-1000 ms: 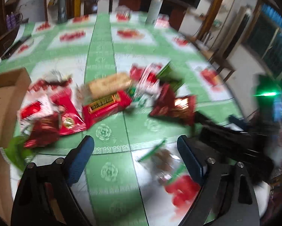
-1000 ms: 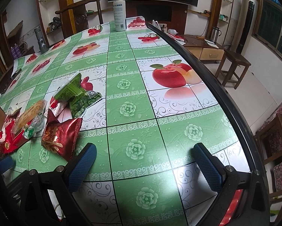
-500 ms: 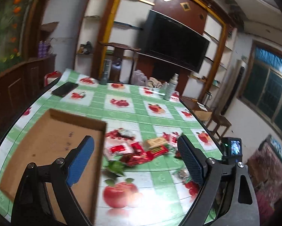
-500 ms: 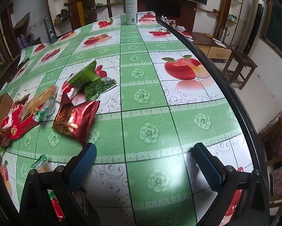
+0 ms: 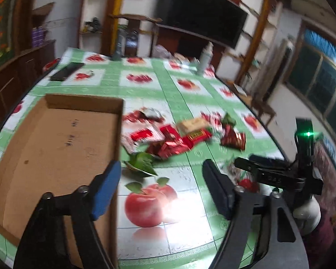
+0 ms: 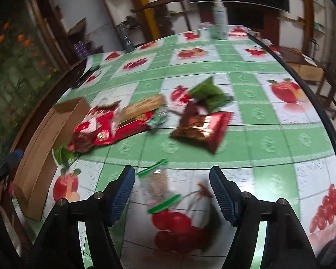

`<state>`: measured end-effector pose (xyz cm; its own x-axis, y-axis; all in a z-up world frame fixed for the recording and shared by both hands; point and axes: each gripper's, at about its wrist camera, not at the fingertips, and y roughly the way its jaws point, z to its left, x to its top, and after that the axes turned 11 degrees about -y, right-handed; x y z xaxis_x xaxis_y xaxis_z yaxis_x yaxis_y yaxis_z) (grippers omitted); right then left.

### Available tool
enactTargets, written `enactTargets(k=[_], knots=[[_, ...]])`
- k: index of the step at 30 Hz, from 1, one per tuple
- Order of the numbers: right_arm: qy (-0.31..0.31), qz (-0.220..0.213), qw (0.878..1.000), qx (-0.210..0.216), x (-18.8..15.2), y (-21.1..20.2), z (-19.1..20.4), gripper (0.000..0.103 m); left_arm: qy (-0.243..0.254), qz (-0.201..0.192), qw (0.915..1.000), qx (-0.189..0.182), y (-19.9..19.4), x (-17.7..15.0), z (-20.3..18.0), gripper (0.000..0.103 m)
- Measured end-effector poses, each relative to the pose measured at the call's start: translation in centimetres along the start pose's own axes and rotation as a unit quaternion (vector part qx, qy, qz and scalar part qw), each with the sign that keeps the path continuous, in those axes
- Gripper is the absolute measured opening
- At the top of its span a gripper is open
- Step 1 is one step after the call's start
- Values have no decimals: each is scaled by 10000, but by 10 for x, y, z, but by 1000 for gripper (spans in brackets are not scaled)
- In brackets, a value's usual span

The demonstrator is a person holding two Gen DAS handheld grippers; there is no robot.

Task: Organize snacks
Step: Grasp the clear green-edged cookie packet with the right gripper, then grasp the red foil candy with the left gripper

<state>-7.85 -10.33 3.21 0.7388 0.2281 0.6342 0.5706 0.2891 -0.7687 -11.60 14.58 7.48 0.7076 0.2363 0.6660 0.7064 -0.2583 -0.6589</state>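
Clear packet (image 6: 161,190) on the worktop (image 6: 269,141) sits between the right gripper's (image 6: 172,192) closing, still-empty jaws: centre, then pinch gently.

Motion blur smears both views, so the print on the snack packets (image 5: 174,139) cannot be read. The box (image 5: 55,148) runs out past the lower left edge of the left view, and the left gripper (image 5: 161,188) hides part of its near wall. In the right view the clear packet (image 6: 159,188) below the right gripper (image 6: 172,192) is too blurred to tell its contents. The far bottle (image 6: 220,20) has an illegible label.
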Motion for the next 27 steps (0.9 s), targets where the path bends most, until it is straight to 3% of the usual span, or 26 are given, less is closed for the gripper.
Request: enactTargets(k=[5, 7, 9, 15, 16, 18, 19, 21, 27], knots=[[-353, 105, 9993, -53, -2, 15, 19, 54, 477, 244, 9983, 208, 29, 7, -18, 68], [-346, 153, 9993, 17, -3, 20, 17, 42, 680, 380, 9963, 351, 44, 9, -25, 68], [-294, 151, 9994, 113, -3, 22, 15, 36, 861, 535, 9940, 418, 60, 10, -31, 68], [-229, 63, 9994, 245, -4, 23, 11, 34, 774, 1000, 9911, 408, 91, 12, -32, 66], [-232, 52, 9994, 250, -4, 23, 11, 34, 751, 1045, 9907, 434, 94, 12, -32, 60], [-263, 39, 9994, 238, -4, 23, 11, 35, 732, 1191, 9886, 563, 103, 10, -30, 14], [-282, 35, 9993, 224, -4, 23, 12, 35, 700, 1241, 9882, 558, 106, 10, -29, 8], [-328, 27, 9992, 214, -4, 24, 14, 35, 596, 1254, 9889, 538, 108, 7, -25, 3], [-364, -13, 9991, 209, -5, 23, 16, 32, 366, 1006, 9941, 188, 88, 10, -20, 3]])
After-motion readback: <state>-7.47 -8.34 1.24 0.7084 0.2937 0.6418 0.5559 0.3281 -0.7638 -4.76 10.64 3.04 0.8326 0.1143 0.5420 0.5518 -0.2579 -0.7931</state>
